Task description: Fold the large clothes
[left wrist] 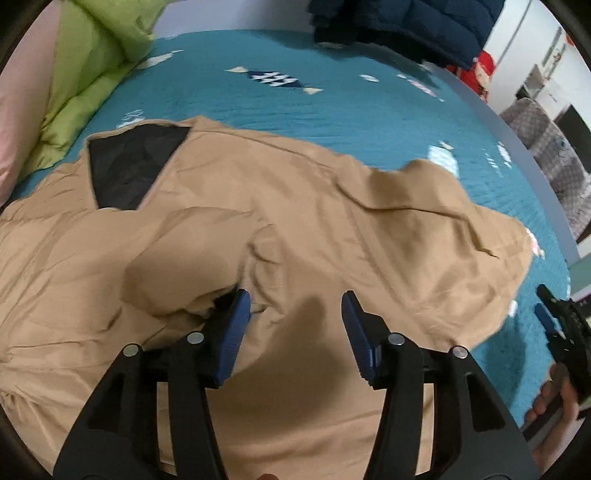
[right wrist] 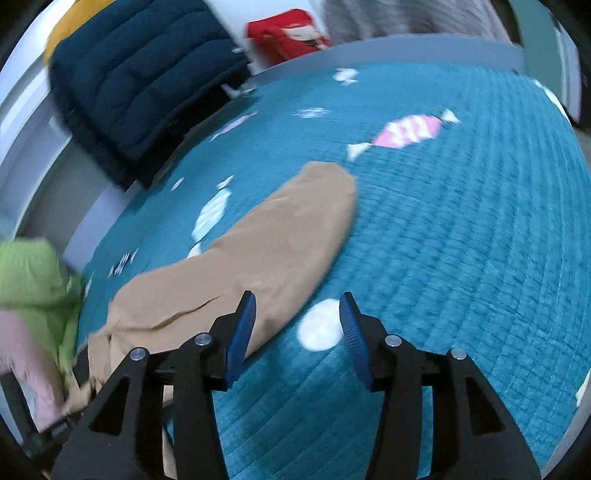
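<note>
A large tan jacket with a black lining patch lies spread on a teal bedspread. My left gripper is open, low over the jacket's near part, holding nothing. The right gripper shows at the right edge of the left wrist view, off the jacket's right edge. In the right wrist view my right gripper is open and empty over the bedspread, with the jacket's end just left of its left finger.
A green quilted jacket and a pink one lie at the bed's left. A dark blue quilted jacket lies at the far edge. A red item and a grey chair stand beyond the bed.
</note>
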Tool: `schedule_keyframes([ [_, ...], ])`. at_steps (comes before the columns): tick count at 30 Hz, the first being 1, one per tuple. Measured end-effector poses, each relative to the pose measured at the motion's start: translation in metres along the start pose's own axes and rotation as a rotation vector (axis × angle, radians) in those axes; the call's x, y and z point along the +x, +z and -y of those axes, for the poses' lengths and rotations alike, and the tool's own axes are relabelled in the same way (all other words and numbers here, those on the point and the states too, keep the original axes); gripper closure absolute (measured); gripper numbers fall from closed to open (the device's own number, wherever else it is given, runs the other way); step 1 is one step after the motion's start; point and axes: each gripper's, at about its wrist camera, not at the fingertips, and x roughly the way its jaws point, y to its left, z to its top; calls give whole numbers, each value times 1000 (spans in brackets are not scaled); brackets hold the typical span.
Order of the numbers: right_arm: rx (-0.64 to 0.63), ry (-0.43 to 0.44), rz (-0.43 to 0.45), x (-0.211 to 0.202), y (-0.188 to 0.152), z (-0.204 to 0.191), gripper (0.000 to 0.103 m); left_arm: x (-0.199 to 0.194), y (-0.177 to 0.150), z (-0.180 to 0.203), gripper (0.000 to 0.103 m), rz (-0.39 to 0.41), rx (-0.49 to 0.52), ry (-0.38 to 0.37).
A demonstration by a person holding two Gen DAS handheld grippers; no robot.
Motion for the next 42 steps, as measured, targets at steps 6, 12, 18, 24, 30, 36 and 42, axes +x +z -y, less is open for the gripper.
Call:
schedule_keyframes([
  [6, 191, 53, 5, 4, 15, 35, 50, 8, -1, 16, 50, -38, 9, -51],
  [12, 249, 136, -44, 32, 29, 40, 49, 46, -7, 23, 51, -156, -10, -27],
  [18, 232, 200, -91, 63, 36, 26, 49, 14, -1, 21, 42, -99, 0, -141],
  [24, 228, 275, -67, 62, 44, 20, 94, -49, -5, -30, 37, 62, -65, -141],
  [30, 41, 359, 87, 12, 56, -40, 95, -48, -16, -94, 37, 49, -197, 54],
  [36, -183, 477, 138, -33, 41, -129, 95, -1, -27, -112, 36, -50, -183, 57],
  [42, -370, 635, 44, -54, -18, -234, 95, -46, -32, -126, 33, 41, -179, -57],
])
